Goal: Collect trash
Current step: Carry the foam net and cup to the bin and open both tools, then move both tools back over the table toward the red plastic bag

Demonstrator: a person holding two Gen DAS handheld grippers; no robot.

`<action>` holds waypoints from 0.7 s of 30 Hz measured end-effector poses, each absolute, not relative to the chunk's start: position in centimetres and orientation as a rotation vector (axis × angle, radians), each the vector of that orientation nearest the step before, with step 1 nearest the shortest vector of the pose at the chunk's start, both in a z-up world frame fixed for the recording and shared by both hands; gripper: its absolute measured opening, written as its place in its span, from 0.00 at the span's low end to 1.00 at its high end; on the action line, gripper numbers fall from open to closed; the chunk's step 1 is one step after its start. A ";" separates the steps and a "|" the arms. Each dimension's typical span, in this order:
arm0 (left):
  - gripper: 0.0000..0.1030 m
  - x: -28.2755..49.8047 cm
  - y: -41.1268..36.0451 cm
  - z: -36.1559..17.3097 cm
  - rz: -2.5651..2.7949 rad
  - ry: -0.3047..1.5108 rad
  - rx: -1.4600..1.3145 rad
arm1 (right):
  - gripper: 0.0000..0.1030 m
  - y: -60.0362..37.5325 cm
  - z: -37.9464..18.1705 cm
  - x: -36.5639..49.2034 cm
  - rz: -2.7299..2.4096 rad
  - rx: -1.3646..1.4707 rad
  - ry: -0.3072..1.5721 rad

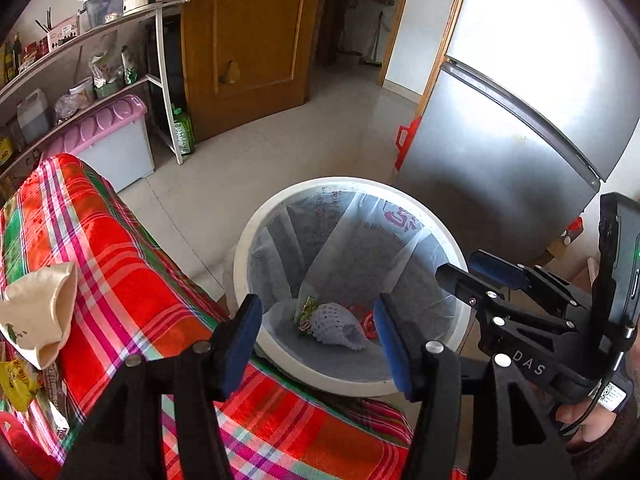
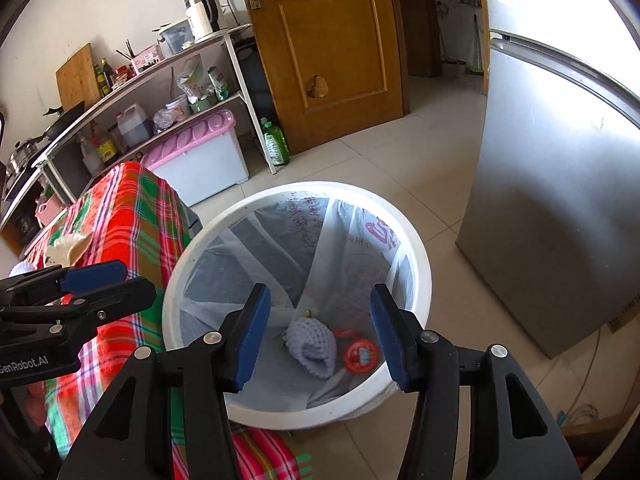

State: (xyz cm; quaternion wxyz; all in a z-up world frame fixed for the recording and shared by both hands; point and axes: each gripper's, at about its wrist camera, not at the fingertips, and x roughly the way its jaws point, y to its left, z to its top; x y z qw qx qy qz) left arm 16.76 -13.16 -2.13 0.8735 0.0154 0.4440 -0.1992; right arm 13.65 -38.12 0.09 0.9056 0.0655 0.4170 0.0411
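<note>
Since both hang over the round white plastic-lined bin (image 2: 416,264), left gripper (image 1: 318,340) and right gripper (image 2: 318,336) gape empty, likely after dropping the lilac foam net (image 2: 314,346).

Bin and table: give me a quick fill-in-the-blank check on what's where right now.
1. The foam net lies inside the ____.
2. The bin is lined with a clear plastic ____.
3. Both tools, left and right, are open and hold ____.
4. The cloth on the table is ____-patterned.

Missing words: bin; bag; nothing; plaid
</note>
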 end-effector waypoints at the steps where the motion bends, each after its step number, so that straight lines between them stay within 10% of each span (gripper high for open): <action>1: 0.61 16.6 -12.9 -1.8 -0.419 0.924 0.025 | 0.51 -38.0 0.3 13.5 0.085 0.131 0.856; 21: 0.64 10.9 -4.1 2.2 -0.283 0.795 -0.034 | 0.51 -32.2 4.5 10.4 0.193 0.094 0.750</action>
